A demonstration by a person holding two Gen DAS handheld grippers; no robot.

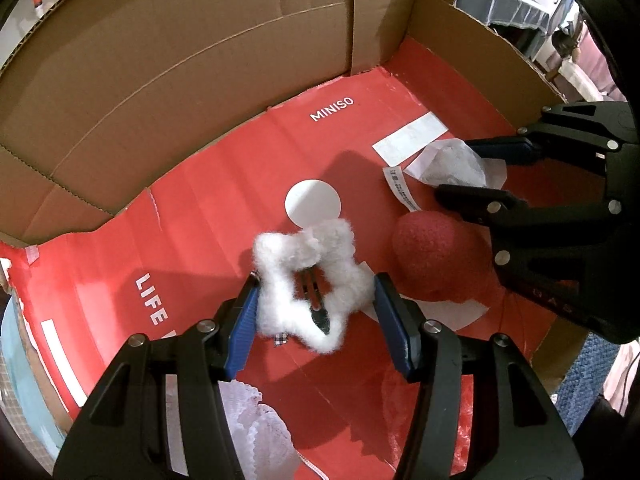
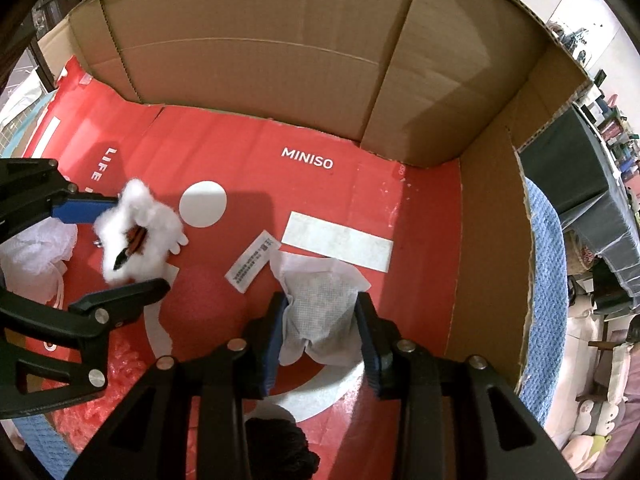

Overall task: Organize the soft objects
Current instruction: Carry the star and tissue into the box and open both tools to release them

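left gripper (image 1: 316,300): pointing down, clamped | right gripper (image 2: 322,316): pointing down, clamped

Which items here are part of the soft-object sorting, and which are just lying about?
Job: fluffy star clip; white pouch; red sponge; lace; box.
Lying about: paper tag; black yarn; blue towel.

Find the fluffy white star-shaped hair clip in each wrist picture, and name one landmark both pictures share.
Left wrist: fluffy white star-shaped hair clip at centre, between the near tongs.
Right wrist: hair clip at middle left, between the other tongs.
Shared landmark: white MINISO lettering on the red floor.
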